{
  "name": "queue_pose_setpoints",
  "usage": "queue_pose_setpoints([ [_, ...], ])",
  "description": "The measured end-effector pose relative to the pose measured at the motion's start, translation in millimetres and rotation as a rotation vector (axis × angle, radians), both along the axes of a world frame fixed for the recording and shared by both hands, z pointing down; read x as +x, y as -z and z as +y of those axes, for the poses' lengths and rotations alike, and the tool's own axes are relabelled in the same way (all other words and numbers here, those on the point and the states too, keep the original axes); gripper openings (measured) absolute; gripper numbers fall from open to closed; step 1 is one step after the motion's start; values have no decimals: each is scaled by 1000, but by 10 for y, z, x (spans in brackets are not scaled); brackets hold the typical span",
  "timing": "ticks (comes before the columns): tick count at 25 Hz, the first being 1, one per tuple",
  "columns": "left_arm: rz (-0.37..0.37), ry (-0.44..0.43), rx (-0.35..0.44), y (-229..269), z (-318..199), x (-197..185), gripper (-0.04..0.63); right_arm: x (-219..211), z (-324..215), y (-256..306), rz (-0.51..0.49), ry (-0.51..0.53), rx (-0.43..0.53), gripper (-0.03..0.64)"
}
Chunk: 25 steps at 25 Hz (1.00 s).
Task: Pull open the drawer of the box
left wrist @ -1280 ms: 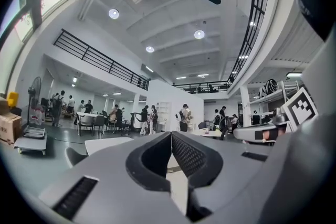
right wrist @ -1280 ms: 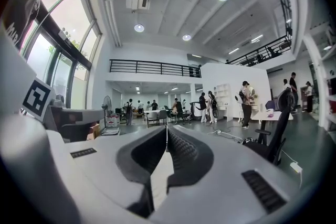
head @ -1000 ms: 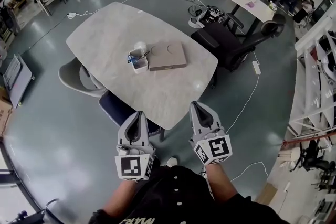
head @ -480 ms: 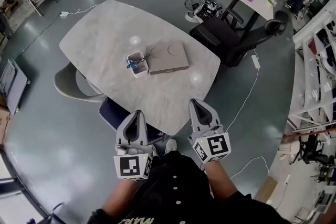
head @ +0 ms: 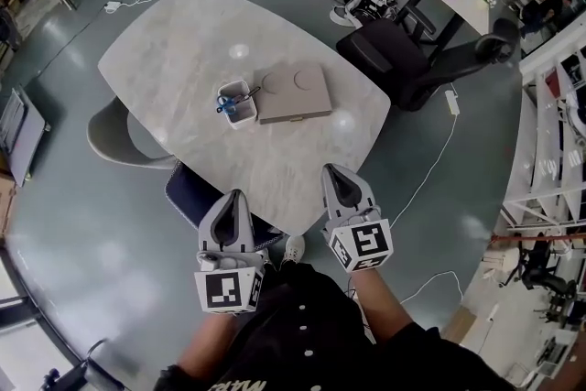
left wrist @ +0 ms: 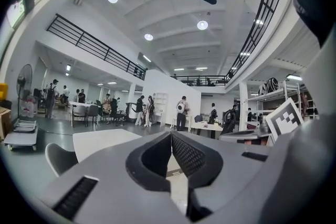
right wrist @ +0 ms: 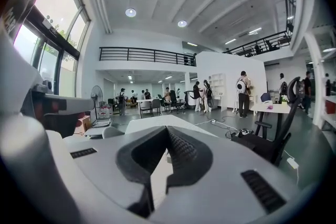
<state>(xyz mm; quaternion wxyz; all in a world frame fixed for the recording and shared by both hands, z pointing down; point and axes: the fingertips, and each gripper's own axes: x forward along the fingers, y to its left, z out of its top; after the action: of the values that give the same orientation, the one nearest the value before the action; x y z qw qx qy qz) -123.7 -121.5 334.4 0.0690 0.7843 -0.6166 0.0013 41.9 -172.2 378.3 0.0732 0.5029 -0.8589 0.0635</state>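
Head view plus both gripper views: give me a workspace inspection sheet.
Surface: pale rounded table.
Job's things: flat tan box lying mid-table; no drawer seen pulled out.
Clutter: small white tub holding blue items, beside the box.
Grippers: left gripper and right gripper by the table's near edge, apart from the box; jaws shut, nothing between them.
Cables: white cable on the floor right of the table.
Surroundings: black office chair, grey chair, people at far desks.
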Motion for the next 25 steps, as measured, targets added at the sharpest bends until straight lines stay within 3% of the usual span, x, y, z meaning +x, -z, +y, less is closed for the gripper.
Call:
queue_pose_setpoints([
  [12,2,-22,-111,-583,-239,121,15,-43,-636,-1025,26,-28,-141,-3],
  [20,24,-48,-179,-1062,-402,253,15,-107,-1122,-1912,113,-68,-251,0],
  [22,29,-51,-193,-1155,-436,276,15,-131,-1267,-2110,144,-79,-275,60],
  [25,34,-48,-217,-1289,-473,281,15,-162,-1461,-2386,184,-104,-311,92],
])
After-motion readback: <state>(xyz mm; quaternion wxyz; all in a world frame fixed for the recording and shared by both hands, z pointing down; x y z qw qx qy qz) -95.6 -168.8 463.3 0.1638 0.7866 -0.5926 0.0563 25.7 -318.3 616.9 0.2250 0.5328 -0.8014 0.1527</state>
